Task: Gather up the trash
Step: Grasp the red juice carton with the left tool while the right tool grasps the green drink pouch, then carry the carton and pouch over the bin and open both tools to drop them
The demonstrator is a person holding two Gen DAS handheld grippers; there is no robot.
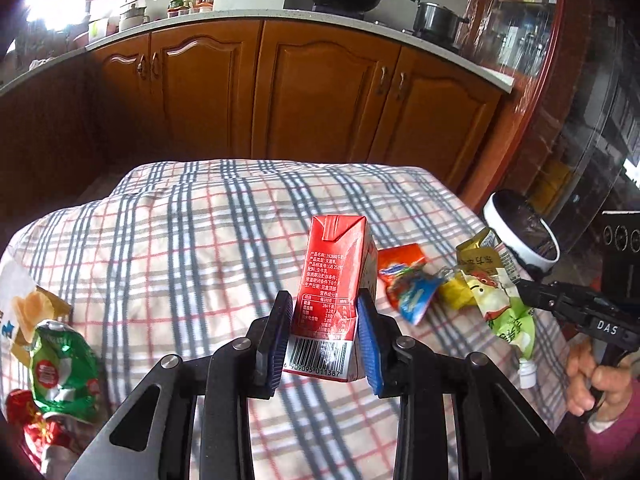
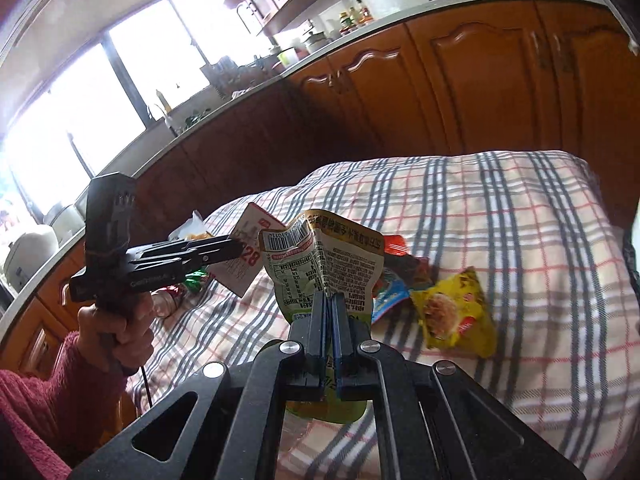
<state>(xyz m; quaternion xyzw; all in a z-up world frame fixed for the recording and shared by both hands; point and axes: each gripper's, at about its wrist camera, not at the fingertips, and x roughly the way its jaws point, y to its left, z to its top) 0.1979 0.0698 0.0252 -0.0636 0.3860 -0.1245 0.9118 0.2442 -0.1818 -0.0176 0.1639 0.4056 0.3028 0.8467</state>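
Note:
My left gripper (image 1: 325, 308) is shut on a red milk carton (image 1: 334, 280) and holds it upright above the plaid cloth; the carton also shows in the right wrist view (image 2: 248, 256). My right gripper (image 2: 329, 300) is shut on a green and yellow spouted pouch (image 2: 324, 256) held above the cloth; the pouch also shows in the left wrist view (image 1: 500, 304). An orange and blue wrapper (image 1: 404, 280) and a yellow wrapper (image 2: 452, 312) lie on the cloth. A green packet (image 1: 60, 368) and a red wrapper (image 1: 32, 420) lie at the left.
The plaid cloth (image 1: 192, 248) covers a table in front of wooden kitchen cabinets (image 1: 320, 92). A white bowl with a dark inside (image 1: 520, 232) sits at the cloth's right edge. A countertop with a wok, a pot and bottles runs behind.

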